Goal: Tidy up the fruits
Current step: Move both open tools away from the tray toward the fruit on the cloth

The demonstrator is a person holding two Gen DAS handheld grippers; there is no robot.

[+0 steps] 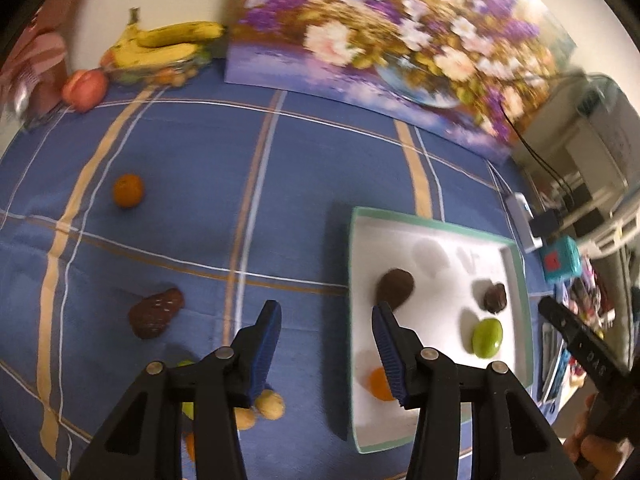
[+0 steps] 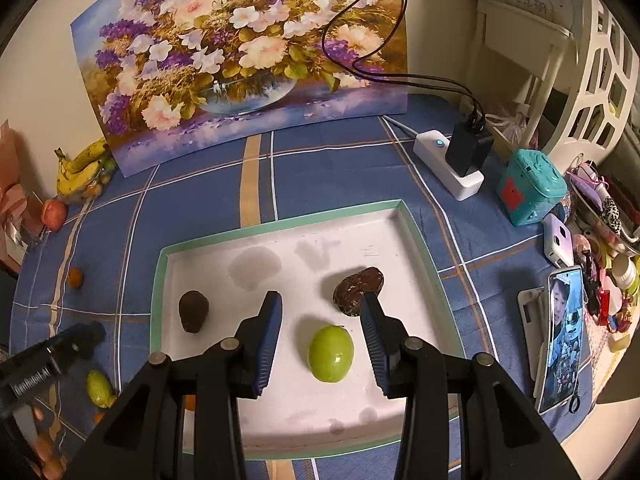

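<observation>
Two phones (image 2: 562, 332) (propped) beside tray (image 2: 424, 248)

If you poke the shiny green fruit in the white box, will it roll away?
Probably a little. The green fruit is rounded and egg-shaped, so it would likely wobble or roll on the flat floor of the white box. Its skin looks glossy, so it may slip between the open fingers of the right hand-held gripper. The raised rim should stop it.

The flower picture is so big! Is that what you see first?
Yes, the flower painting leaning at the back of the blue checked cloth grabs the eye first. Next comes the white tray in front, holding a shiny green fruit between the open right gripper fingers.
</observation>
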